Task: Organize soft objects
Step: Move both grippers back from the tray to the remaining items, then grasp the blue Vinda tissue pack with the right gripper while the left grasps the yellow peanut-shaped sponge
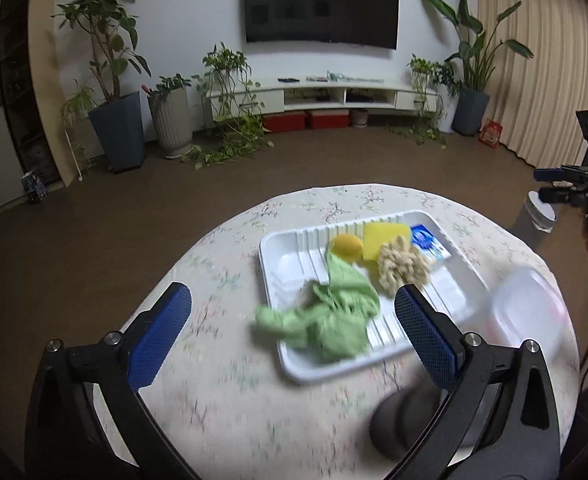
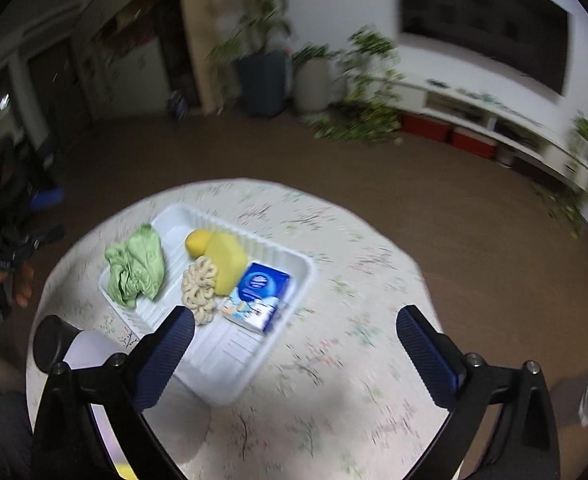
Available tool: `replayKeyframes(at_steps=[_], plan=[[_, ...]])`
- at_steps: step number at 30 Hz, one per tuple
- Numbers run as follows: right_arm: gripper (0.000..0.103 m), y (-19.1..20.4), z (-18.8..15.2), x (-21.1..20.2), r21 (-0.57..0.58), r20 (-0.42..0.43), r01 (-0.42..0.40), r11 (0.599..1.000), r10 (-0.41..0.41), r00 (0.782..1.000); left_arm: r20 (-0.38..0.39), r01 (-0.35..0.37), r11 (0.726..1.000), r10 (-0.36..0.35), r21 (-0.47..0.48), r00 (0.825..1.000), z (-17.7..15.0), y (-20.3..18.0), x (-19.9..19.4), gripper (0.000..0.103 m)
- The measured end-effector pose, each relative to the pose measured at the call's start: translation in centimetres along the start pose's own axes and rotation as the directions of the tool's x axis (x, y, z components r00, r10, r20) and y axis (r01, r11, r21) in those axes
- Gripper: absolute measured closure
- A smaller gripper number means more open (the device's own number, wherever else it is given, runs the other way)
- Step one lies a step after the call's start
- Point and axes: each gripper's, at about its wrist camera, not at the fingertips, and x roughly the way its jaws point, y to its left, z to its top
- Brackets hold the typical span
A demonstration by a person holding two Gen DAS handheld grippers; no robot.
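A white ribbed tray point(image 1: 289, 272) point(image 2: 233, 372) sits on a round floral-cloth table. In it lie a crumpled green cloth point(image 1: 330, 320) point(image 2: 135, 266) hanging over the tray's edge, a yellow ball point(image 1: 348, 246) point(image 2: 197, 242), a yellow sponge point(image 1: 384, 238) point(image 2: 226, 262), a beige knotted rope toy point(image 1: 402, 266) point(image 2: 199, 290) and a blue tissue pack point(image 1: 428, 242) point(image 2: 259, 292). My left gripper point(image 1: 294, 334) is open above the table, the green cloth between its fingers. My right gripper point(image 2: 296, 354) is open and empty above the tray's near corner.
A clear lidded plastic container point(image 1: 528, 308) stands right of the tray. A dark round object point(image 1: 404, 424) lies on the table near my left gripper. The table edge drops to a brown floor. Potted plants and a TV cabinet stand far behind.
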Motion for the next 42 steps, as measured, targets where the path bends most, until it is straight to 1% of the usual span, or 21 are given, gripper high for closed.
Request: replayKeyframes(at_steps=[3, 4, 5, 7, 10, 13, 16, 17, 20, 23, 25, 27, 29, 33, 35, 38, 42], plan=[[0.0, -0.7, -3.1, -3.6, 0.064, 0.075, 0.012, 0.998, -0.017, 0.997, -0.001, 0.007, 1.0, -0.007, -0.012, 1.0, -2.6, -0.5, -2.5, 0.0], [0.0, -0.4, -4.1, -4.3, 0.073, 0.089, 0.012, 0.997, -0.018, 0.996, -0.003, 0.008, 1.0, -0.008, -0.017, 1.0, -3.6, -0.8, -3.4, 0.0], [0.0, 0.0, -5.7, -5.4, 0.086, 0.105, 0.011, 0.996, -0.02, 0.994, -0.006, 0.012, 1.0, -0.012, -0.016, 1.0, -4.7, -1.1, -4.1, 0.0], [0.0, 0.8, -8.0, -6.8, 0.092, 0.112, 0.014, 0.996, -0.024, 0.993, -0.006, 0.022, 1.0, -0.022, -0.019, 1.0, -7.0, -1.9, -5.8, 0.0], [0.0, 3.6, -12.2, -8.2, 0.086, 0.123, 0.0, 0.996, -0.011, 0.992, -0.004, 0.03, 0.998, -0.031, -0.052, 1.0, -10.1, -2.7, -7.8, 0.0], [0.0, 6.8, -16.5, -9.1, 0.093, 0.121, -0.024, 0.995, 0.013, 0.993, -0.024, 0.032, 0.997, -0.034, -0.067, 0.999, -13.3, -4.1, -9.2, 0.0], [0.0, 9.7, -19.6, -9.5, 0.094, 0.11, -0.043, 0.995, 0.032, 0.993, -0.056, 0.03, 0.998, -0.032, -0.048, 0.998, -16.3, -5.8, -10.2, 0.0], [0.0, 11.3, -20.8, -9.5, 0.089, 0.107, -0.046, 0.995, 0.036, 0.994, -0.074, 0.029, 0.999, -0.032, -0.045, 0.997, -17.2, -6.3, -10.4, 0.0], [0.0, 14.4, -23.0, -9.4, 0.091, 0.106, -0.072, 0.993, 0.063, 0.992, -0.102, 0.038, 0.998, -0.044, -0.053, 0.994, -18.9, -7.3, -10.4, 0.0], [0.0, 18.3, -24.1, -8.7, 0.068, 0.089, -0.1, 0.993, 0.094, 0.992, -0.128, 0.038, 0.999, -0.043, -0.036, 0.991, -19.4, -8.0, -9.8, 0.0], [0.0, 21.2, -24.2, -7.9, 0.005, 0.075, -0.079, 0.997, 0.079, 0.994, -0.142, 0.04, 0.999, -0.041, -0.008, 0.989, -19.0, -8.3, -9.1, 0.0], [0.0, 23.1, -24.3, -7.1, -0.036, 0.059, -0.064, 0.997, 0.066, 0.996, -0.164, 0.039, 0.999, -0.036, 0.016, 0.986, -18.8, -8.4, -8.2, 0.0], [0.0, 24.3, -24.0, -6.2, -0.05, 0.044, -0.069, 0.996, 0.071, 0.997, -0.182, 0.055, 0.998, -0.048, 0.03, 0.982, -18.6, -8.3, -7.3, 0.0], [0.0, 24.9, -23.7, -4.3, -0.048, 0.011, -0.05, 0.998, 0.05, 0.999, -0.221, 0.073, 0.996, -0.062, 0.044, 0.973, -18.4, -7.9, -5.6, 0.0], [0.0, 24.7, -23.4, -3.0, -0.022, -0.018, -0.038, 0.999, 0.037, 0.999, -0.244, 0.07, 0.996, -0.052, 0.064, 0.968, -18.5, -7.8, -4.9, 0.0], [0.0, 25.0, -23.3, -2.1, -0.001, -0.045, -0.04, 0.999, 0.04, 0.998, -0.279, 0.077, 0.993, -0.049, 0.091, 0.959, -18.8, -7.8, -3.9, 0.0], [0.001, 25.5, -23.1, -1.1, -0.016, -0.062, -0.042, 0.999, 0.041, 0.997, -0.302, 0.083, 0.991, -0.047, 0.109, 0.952, -19.2, -7.8, -3.0, 0.001]])
